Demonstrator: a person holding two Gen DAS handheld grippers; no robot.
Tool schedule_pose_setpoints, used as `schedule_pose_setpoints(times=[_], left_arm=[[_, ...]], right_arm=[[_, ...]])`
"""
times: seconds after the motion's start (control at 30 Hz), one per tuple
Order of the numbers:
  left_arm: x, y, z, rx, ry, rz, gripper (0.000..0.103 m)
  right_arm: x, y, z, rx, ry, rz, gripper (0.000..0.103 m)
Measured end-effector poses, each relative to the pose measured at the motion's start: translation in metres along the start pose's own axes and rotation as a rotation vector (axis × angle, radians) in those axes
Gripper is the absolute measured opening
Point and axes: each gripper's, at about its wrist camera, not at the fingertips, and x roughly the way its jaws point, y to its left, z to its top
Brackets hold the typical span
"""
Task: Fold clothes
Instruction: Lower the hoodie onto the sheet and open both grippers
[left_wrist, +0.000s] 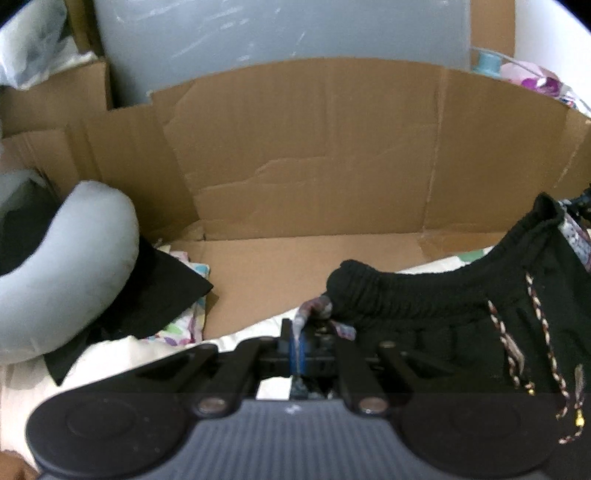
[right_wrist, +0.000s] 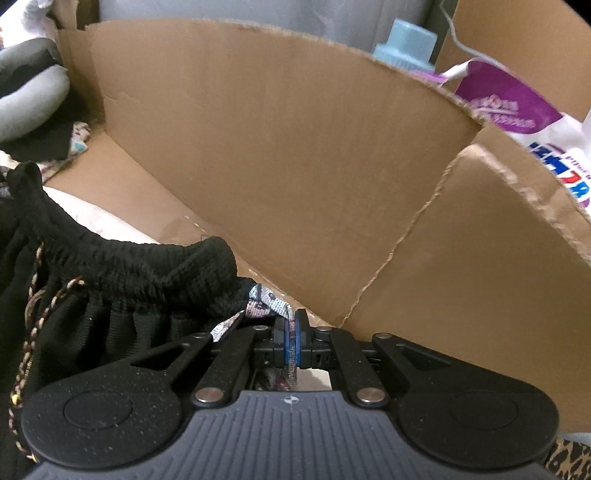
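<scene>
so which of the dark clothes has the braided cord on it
The black elastic-waist garment pinched by both grippers; the flat black cloth beside the grey pillow shows none.

Left claw clamped tight, angled downward; right claw likewise

Surroundings: cardboard, pillow, bottle, bag.
Torn cardboard is standing as a back wall; a grey pillow is lying at its left end, while a blue-capped bottle and printed plastic bag are sitting behind its right end.
</scene>
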Motion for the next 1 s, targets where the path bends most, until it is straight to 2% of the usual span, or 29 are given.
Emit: schedule_pose_setpoints(times=[0.07,0.13,0.17,0.2,0.37,0.63,0.8,0.87,0.9,0.93,1.0], left_arm=[[0.019,0.0,-0.007,-0.016,0.046,0.005,0.003],[0.036,0.002,-0.016,-0.052,0.107,0.003,0.01],[0.039,0.004,-0.02,-0.069,0.113,0.008,0.013],[0.039,0.006,-0.024,-0.087,0.11,0.011,0.02],[0.022,0.018,-0.036,-0.137,0.089,0.006,0.039],[-0.025,0.017,-0.043,-0.12,0.064,-0.007,0.04],[-0.054,0.004,-0.043,-0.155,0.023,-0.032,0.041],[-0.064,-0.007,-0.045,-0.172,0.004,-0.047,0.046],[-0.068,-0.012,-0.047,-0.179,-0.006,-0.053,0.052],[-0.073,-0.018,-0.049,-0.183,-0.012,-0.061,0.055],[-0.082,-0.031,-0.053,-0.19,-0.022,-0.082,0.055]], right_arm=[[0.014,0.004,-0.002,-0.007,0.021,0.02,0.003],[0.029,0.007,-0.006,-0.032,0.06,-0.002,0.016],[0.033,0.008,-0.009,-0.045,0.073,-0.019,0.021],[0.033,0.007,-0.011,-0.046,0.073,-0.021,0.022],[0.018,-0.003,-0.016,-0.07,0.06,-0.001,0.027],[-0.022,-0.023,-0.023,-0.07,0.044,0.031,0.028],[-0.052,-0.032,-0.041,-0.046,0.044,0.059,0.028],[-0.066,-0.036,-0.052,-0.037,0.043,0.069,0.028],[-0.073,-0.038,-0.057,-0.032,0.043,0.075,0.028],[-0.08,-0.04,-0.063,-0.026,0.044,0.083,0.028],[-0.094,-0.045,-0.076,-0.019,0.044,0.087,0.028]])
